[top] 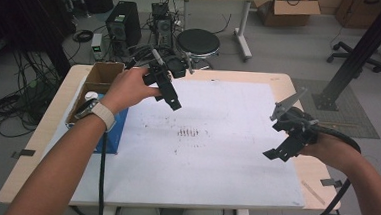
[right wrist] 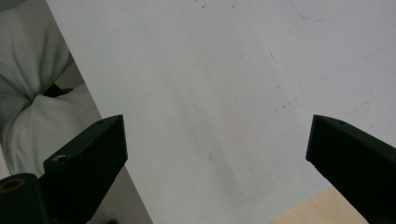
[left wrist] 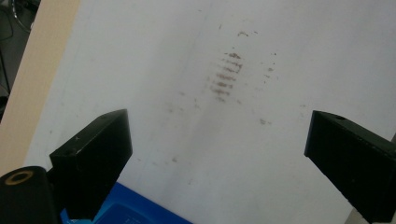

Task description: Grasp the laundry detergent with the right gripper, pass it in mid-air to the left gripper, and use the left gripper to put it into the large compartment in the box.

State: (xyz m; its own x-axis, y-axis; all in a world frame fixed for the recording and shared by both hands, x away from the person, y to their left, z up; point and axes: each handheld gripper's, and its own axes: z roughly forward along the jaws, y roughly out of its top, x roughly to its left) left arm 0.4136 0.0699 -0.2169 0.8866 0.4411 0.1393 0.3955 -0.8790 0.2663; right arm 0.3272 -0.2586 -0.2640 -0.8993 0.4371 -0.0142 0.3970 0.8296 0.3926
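my left gripper point(top: 171, 97) hangs above the white sheet point(top: 215, 159), jaws spread wide and holding nothing, near a blue thing point(top: 116, 133), maybe a book, beside the cardboard box point(top: 100, 77); my right gripper point(top: 277, 153) hovers over the sheet's right edge, wide apart too, empty

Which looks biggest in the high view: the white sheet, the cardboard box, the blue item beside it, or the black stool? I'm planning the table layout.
1. white sheet, by far.
2. black stool and cardboard box: close, and the stool stands farther off, so unranked.
3. blue item: partly hidden by the forearm, so unsure.
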